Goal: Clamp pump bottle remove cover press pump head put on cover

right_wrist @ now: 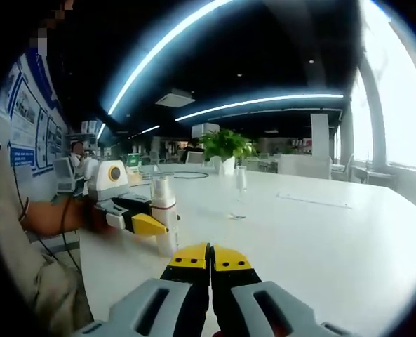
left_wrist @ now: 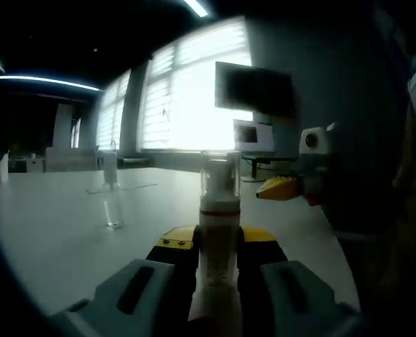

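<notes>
Pump bottle (left_wrist: pixel 217 225): standing on the white table (left_wrist: pixel 53 232), clear cover on top, label too blurry to read
Left gripper (left_wrist: pixel 216 242): clamped on the bottle
Right gripper (right_wrist: pixel 210 258): jaws closed, nothing in them
Clear bottle (left_wrist: pixel 112 189): 10 o'clock of the pump bottle, looks empty

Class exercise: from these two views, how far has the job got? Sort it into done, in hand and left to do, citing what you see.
Done: the left tongs are clamped around the pump bottle, standing on the white table.
In hand: removal of the clear cover, which sits on top of the bottle; the right tongs are shut, empty and apart from it.
Left: pull the cover, press the pump head, recap.
</notes>
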Action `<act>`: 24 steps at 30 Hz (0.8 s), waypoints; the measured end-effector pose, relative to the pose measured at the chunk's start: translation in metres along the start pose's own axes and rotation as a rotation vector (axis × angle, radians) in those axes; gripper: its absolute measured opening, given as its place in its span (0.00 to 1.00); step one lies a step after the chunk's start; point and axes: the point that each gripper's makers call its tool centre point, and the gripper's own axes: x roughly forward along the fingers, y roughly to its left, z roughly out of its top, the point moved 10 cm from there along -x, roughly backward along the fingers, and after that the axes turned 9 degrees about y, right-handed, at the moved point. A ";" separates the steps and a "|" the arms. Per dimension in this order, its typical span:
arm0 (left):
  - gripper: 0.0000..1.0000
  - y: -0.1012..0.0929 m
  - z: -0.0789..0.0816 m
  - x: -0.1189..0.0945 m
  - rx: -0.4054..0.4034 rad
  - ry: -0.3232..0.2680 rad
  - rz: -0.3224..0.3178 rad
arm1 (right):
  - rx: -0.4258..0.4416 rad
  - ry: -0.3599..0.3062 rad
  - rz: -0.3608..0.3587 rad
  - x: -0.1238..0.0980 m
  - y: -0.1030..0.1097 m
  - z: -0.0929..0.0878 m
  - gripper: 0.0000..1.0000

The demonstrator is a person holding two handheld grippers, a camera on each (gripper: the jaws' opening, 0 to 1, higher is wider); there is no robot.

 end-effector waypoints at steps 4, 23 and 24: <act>0.12 -0.001 0.000 0.000 -0.003 0.000 0.000 | -0.011 0.000 0.004 0.002 -0.005 -0.009 0.00; 0.12 -0.001 0.001 0.001 0.001 0.004 -0.001 | 0.006 -0.001 0.014 -0.003 -0.011 -0.027 0.00; 0.12 -0.001 0.001 0.001 0.000 0.004 -0.001 | 0.011 -0.004 0.013 -0.003 -0.012 -0.027 0.00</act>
